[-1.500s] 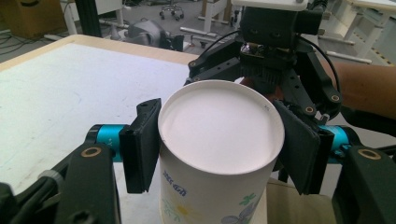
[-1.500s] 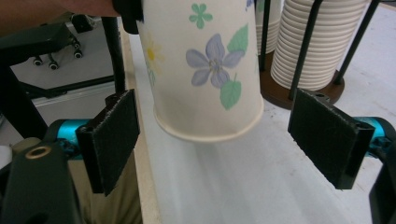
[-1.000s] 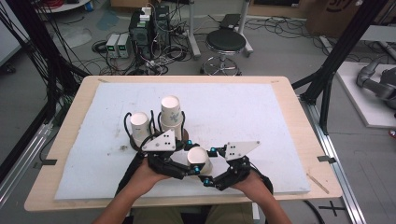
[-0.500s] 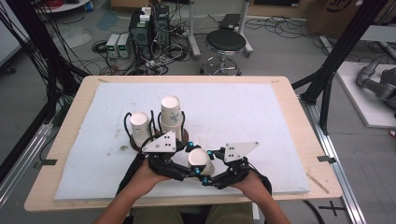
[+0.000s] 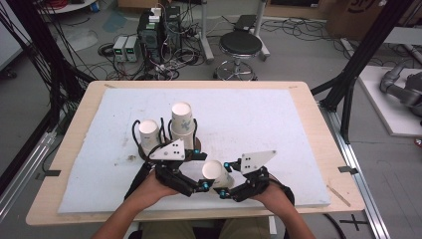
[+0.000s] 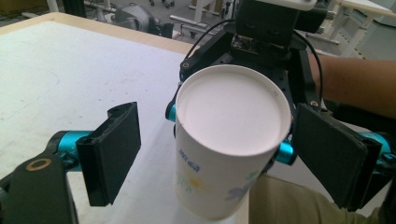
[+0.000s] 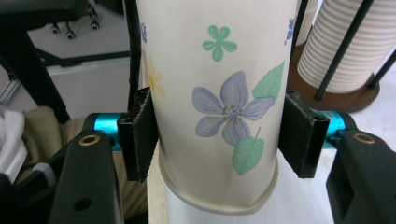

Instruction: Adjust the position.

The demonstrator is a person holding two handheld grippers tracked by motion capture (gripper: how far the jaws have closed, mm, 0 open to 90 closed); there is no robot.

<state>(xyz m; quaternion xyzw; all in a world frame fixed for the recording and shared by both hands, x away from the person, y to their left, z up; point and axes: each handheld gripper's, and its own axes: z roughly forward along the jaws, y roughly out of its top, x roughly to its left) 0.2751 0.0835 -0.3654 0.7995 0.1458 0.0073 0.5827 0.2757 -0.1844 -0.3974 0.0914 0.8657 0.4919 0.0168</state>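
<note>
Handover point. Paper cup (image 5: pixel 215 173) is upside down, in the air over the near edge of the tabletop (image 5: pixel 278 124), between my two hands. My right gripper (image 7: pixel 217 135) has just been closing, and its fingers (image 7: pixel 140 135) now pinch the cup on both sides just above the rolled rim. My left gripper (image 6: pixel 219 154) has just been opening; its fingers (image 6: pixel 112 149) stand spread, with the cup between them but no pad pressing on it.

Risks from here:
- The whole load sits on one grip low on a thin wall. Squeeze harder and the cup ovals or creases; squeeze less and the taper lets it slide out.
- The left fingers flank the cup closely. Drawing the left hand back crooked could clip the cup's base and lever it out of the right grip.
- Two stacks of cups in wire holders, cup stack (image 5: pixel 182 119) and shorter stack (image 5: pixel 148 133), stand near behind the left hand. A wide swing could knock them.
- Contact on the far pad looks full, though the angle is too steep to be sure.
</note>
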